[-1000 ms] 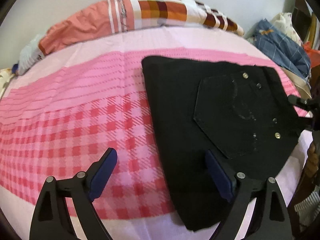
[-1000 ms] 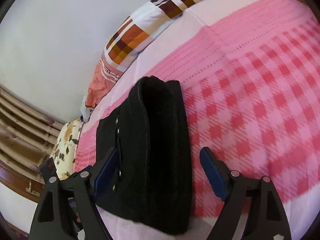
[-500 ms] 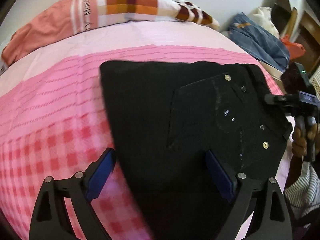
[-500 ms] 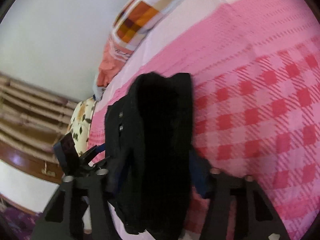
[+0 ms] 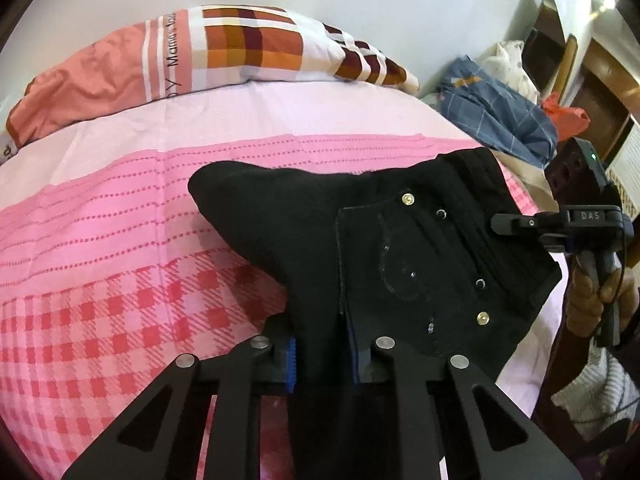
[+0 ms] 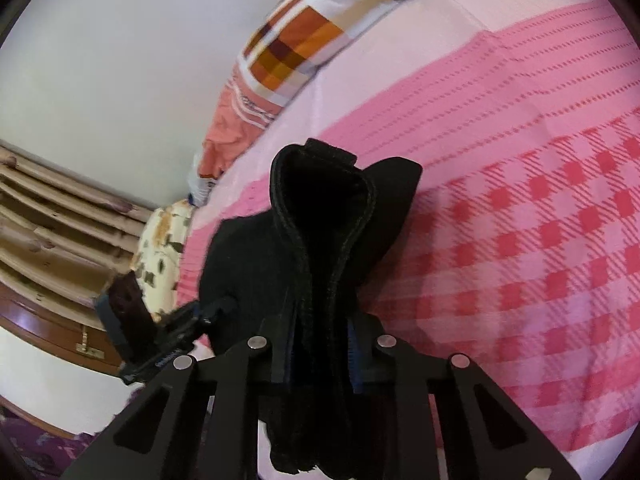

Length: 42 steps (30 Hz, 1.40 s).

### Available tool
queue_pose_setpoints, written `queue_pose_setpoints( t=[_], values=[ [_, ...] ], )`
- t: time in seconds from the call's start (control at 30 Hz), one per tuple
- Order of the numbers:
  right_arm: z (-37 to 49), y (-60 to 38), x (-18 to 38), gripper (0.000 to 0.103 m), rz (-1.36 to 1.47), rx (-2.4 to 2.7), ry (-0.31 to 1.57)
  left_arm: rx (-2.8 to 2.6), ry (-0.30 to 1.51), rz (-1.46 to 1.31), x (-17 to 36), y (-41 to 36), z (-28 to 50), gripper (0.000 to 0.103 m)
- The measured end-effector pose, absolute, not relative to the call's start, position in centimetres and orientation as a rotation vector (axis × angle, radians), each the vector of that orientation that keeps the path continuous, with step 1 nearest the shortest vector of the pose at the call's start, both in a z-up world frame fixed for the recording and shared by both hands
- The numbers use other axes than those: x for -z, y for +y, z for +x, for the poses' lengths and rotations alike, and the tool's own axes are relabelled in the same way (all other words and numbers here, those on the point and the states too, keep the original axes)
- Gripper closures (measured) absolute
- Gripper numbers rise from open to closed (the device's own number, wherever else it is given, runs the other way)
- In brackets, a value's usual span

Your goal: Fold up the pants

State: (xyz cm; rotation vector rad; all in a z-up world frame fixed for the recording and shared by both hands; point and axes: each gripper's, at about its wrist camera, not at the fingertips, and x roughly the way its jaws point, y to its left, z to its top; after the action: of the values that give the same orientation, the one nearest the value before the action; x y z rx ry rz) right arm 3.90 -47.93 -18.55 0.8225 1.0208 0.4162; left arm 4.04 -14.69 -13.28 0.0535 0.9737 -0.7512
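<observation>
Showing black pants with brass-coloured rivets, lying on a pink and red checked bedsheet. Beyond the pants, displaying an orange, maroon and white plaid pillow.
</observation>
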Motion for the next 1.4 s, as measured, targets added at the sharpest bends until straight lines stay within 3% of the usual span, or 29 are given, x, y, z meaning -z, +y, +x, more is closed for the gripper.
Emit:
queue_pose_setpoints(
  t=[0.33,0.7,1.4],
  values=[
    [7.8,-41.9,15.1,0.083,0.879,-0.555,0.96,0.63,0.886,-0.037,8.8,-8.3,6.4,0.085],
    [19.1,-31.2,15.2,0.083,0.925,-0.693,0.971,0.417,0.816,-0.035,6.6,1.8,13.3,0.085],
    [33.9,-21.0,21.1,0.084,0.942,-0.723,1.017,0.263,0.814,-0.012,11.3,10.7,26.3,0.085]
  ],
)
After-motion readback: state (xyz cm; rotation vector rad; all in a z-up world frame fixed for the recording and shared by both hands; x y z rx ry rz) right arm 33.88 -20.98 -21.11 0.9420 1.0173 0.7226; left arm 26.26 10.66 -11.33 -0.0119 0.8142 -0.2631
